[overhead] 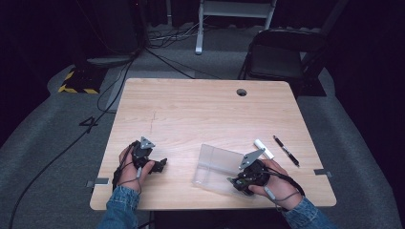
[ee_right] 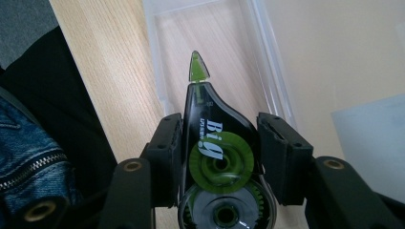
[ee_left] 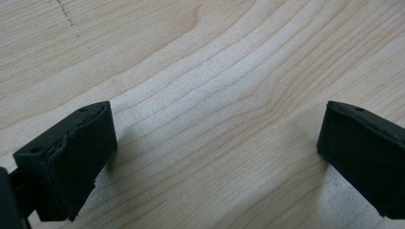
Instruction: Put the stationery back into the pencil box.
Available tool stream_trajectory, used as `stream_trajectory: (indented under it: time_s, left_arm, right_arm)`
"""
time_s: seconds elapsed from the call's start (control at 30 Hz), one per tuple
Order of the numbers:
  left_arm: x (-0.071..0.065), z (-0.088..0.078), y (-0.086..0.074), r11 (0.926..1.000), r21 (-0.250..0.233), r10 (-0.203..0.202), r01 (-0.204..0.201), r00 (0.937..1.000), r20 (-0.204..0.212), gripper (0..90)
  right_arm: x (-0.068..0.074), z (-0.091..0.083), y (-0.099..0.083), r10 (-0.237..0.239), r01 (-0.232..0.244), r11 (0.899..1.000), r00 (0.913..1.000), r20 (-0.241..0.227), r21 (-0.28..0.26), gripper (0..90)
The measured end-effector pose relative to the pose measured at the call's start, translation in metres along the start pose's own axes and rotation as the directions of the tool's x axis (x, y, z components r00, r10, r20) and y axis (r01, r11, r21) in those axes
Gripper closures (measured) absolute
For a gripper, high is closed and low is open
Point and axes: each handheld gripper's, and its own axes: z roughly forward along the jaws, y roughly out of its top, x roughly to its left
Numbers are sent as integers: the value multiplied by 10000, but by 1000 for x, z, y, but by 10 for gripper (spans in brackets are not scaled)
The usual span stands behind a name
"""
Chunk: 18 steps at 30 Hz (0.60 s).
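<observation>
The right gripper (ee_right: pixel 220 143) clamped a black-and-green correction tape dispenser (ee_right: pixel 217 157) between its jaws, green tip pointing ahead over a clear plastic tray (ee_right: pixel 272 86) on the wooden table (overhead: pixel 191 109), while the left gripper (ee_left: pixel 215 157) rested unclenched.

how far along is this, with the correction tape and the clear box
Done: the right gripper is clamped on the correction tape, lifted over the clear box. In hand: the tape's green tip points into the box, which looks empty. Left, probably: letting the tape go inside, then perhaps the white eraser and the pen, both lying on the table to the box's right. The left gripper rests open on the wood.
</observation>
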Motion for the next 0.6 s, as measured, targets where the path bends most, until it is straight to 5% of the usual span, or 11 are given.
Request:
stream_trajectory:
  time_s: [0.6]
  left_arm:
    - [0,0,0,10000,2,3,-3,10000,0,1]
  right_arm:
    - [-1,12,-2,-62,74,9992,9995,-294,394,534]
